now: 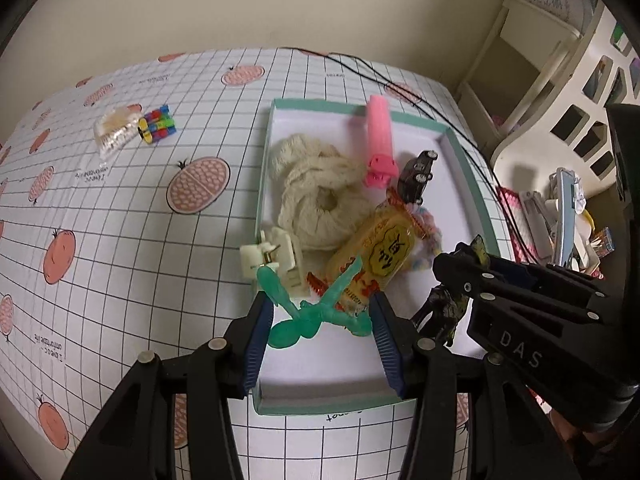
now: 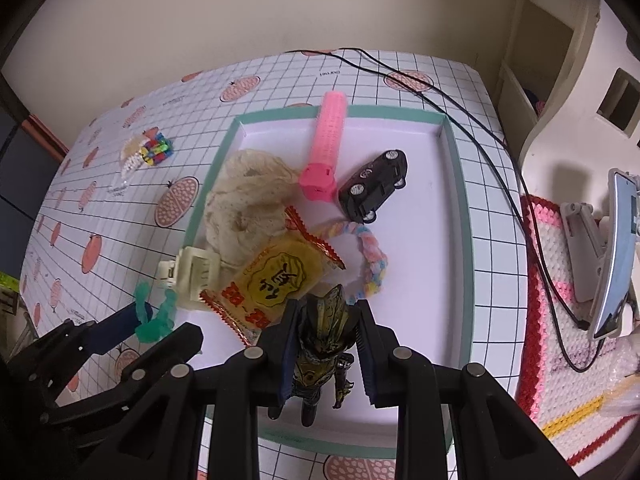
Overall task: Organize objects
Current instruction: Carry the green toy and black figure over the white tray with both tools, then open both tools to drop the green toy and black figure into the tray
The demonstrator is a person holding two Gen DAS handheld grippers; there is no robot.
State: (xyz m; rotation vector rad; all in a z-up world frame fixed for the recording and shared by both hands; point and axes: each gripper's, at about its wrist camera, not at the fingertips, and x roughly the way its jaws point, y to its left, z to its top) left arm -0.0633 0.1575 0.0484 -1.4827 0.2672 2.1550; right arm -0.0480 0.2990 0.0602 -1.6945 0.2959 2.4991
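The left gripper pinches a green toy figure over the near left corner of the tray. The right gripper pinches a dark armored figure, hanging at 6 o'clock from the snack packet. I think each toy should go down low on bare tray floor before the fingers spread
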